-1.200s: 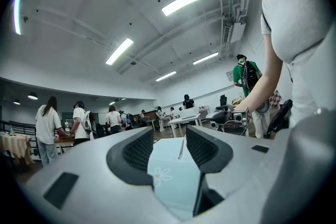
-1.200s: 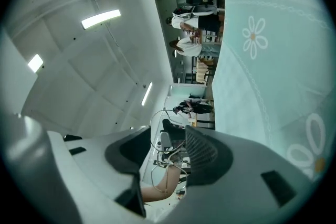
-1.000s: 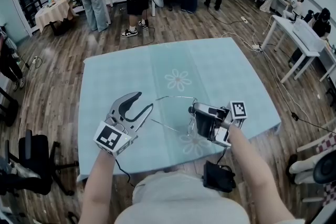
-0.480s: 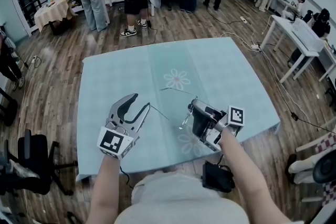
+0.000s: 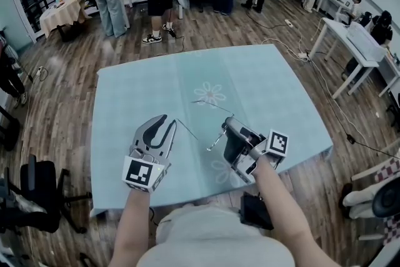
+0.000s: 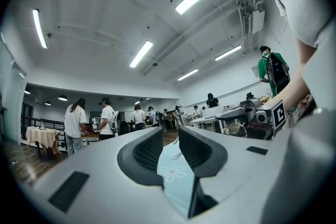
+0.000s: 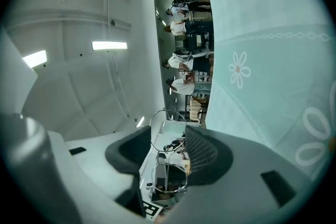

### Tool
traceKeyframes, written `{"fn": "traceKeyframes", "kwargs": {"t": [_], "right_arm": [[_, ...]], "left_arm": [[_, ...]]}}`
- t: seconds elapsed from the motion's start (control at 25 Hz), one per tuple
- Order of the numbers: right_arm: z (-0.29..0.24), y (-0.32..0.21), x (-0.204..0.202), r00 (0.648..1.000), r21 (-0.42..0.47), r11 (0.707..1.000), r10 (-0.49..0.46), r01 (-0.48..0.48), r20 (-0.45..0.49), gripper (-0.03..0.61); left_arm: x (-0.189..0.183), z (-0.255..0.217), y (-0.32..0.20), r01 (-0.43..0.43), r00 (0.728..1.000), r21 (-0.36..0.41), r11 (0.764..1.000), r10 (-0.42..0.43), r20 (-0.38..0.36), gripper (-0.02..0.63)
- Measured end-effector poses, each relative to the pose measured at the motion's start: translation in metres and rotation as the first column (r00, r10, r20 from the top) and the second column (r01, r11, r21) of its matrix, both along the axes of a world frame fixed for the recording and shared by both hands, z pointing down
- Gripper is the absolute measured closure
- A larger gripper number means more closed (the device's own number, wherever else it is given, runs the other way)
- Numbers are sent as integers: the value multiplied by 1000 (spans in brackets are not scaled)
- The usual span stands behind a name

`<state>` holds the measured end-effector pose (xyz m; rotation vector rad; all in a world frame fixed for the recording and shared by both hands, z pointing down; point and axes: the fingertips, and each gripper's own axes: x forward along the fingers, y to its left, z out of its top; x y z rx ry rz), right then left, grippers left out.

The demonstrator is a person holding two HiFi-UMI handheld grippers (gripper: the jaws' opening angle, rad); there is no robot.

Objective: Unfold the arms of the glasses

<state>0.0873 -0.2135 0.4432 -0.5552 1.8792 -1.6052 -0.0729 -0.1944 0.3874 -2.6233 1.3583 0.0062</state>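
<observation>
The fingers of the right gripper [image 7: 169, 134] are clamped on the lens front of the thin wire-rimmed glasses [image 5: 214, 141], holding them just above the worktop's pale blue flower-print cloth [image 5: 262, 84]. The fingers of the left gripper [image 5: 169, 120] have just been closing but stand apart, with the tip of one glasses arm in the gap between them.

A square table [image 5: 111, 134] stands on a wood-plank floor [image 5: 62, 115], draped in a pale blue tablecloth [image 5: 275, 103]. The cloth covers the whole top and hangs over the edges. A white daisy motif [image 5: 210, 94] is printed near the centre and a second daisy [image 5: 220, 173] near the front edge. A slightly paler band [image 5: 187, 81] runs from front to back across the middle.
</observation>
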Motion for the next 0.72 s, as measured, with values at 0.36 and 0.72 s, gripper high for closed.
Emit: {"fn": "traceKeyframes", "kwargs": {"t": [0.36, 0.72], "right_arm": [[-3, -9, 5, 993, 3, 993, 119, -119, -21, 370], [-2, -13, 12, 972, -4, 973, 229, -229, -51, 370]], "left_arm": [[-1, -1, -1, 64, 997, 2, 998, -64, -45, 601], [-2, -2, -6, 135, 990, 11, 991, -135, -49, 606]]}}
